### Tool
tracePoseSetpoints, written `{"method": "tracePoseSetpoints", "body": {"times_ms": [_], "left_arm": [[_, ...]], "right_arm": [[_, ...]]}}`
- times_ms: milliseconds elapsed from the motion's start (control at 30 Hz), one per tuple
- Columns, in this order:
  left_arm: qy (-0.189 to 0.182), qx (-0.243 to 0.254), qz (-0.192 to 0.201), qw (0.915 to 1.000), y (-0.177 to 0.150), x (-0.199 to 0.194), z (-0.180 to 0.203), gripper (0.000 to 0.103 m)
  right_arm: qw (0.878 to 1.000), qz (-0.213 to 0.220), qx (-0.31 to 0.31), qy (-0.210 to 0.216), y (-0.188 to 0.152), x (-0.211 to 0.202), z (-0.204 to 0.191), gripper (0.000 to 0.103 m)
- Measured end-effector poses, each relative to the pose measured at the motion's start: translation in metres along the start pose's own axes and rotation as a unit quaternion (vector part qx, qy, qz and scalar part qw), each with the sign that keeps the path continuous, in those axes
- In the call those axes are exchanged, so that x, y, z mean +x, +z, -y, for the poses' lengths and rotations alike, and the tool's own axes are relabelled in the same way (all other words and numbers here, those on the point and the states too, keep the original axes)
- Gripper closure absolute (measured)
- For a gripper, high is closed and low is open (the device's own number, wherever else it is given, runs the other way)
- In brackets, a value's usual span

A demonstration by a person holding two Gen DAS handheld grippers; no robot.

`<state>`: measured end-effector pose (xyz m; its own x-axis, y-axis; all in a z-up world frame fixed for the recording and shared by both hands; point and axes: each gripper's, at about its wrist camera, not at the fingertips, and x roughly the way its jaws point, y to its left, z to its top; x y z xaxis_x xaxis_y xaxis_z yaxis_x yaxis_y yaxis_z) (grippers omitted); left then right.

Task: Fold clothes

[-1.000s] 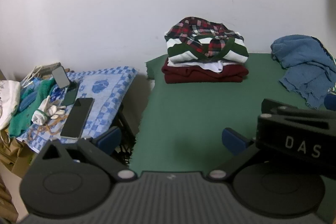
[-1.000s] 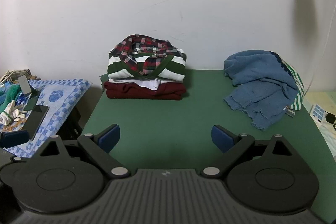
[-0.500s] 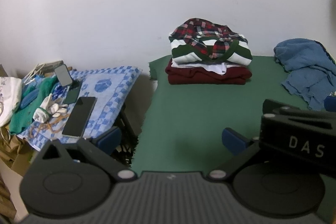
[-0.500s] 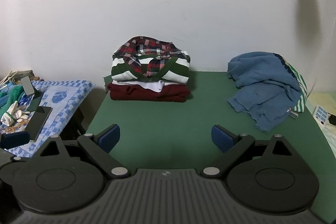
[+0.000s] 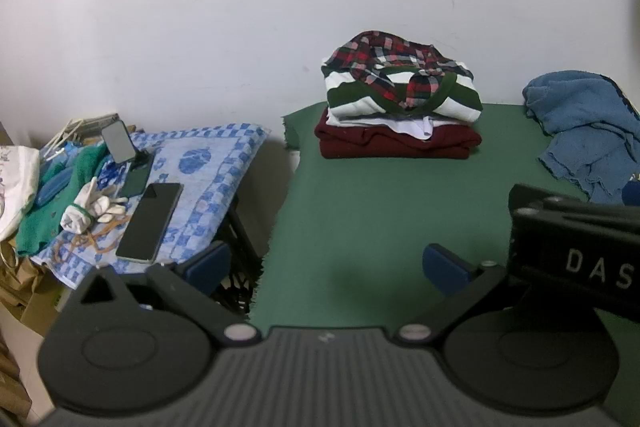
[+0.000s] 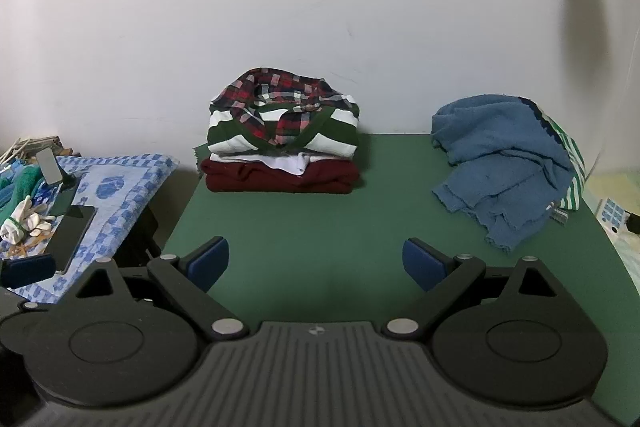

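Between our two tools we are seeing only bare green table (image 6: 320,235): the right gripper (image 6: 316,263) is hovering with its blue pads spread wide and nothing in them, and the left gripper (image 5: 326,267) is likewise gaping wide and empty, sitting over the table's left edge with the right tool's black body crossing its right side. Risks first: we are judging the blue garment (image 6: 508,163) to be the next piece to fold, and it is lying crumpled in layers, so a pinch is likely catching several plies at once or a frayed hem, and the cloth is then coming up bunched instead of flat. A striped green-and-white garment (image 6: 572,171) is peeking out from under its right side, so we are risking dragging both together. The two tools are also riding close side by side, so a reach across is risking a bump. Relative to the right gripper, the blue heap is lying ahead and to the right, well apart from the pads, near the table's far right corner; for the left gripper it is further right again, partly hidden. The folded stack (image 6: 282,143) is sitting ahead and slightly left against the wall, apart from both. Off the table on the left, a phone (image 5: 150,221) and white gloves (image 5: 90,209) are resting on a blue checked cloth (image 5: 216,163), clear of the work.
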<state>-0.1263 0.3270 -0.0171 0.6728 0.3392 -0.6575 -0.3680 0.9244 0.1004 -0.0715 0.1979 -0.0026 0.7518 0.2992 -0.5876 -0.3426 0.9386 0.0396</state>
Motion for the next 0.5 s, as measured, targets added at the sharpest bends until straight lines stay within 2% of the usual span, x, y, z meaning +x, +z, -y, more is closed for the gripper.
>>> {"method": "tracePoseSetpoints", "body": {"times_ms": [500], "left_arm": [[0.006,-0.007,0.0,1.0,0.0003,0.0035,-0.004,0.0]], "right_arm": [[1.0,-0.005,-0.003,0.002,0.001,0.0045,-0.0026,0.007]]}}
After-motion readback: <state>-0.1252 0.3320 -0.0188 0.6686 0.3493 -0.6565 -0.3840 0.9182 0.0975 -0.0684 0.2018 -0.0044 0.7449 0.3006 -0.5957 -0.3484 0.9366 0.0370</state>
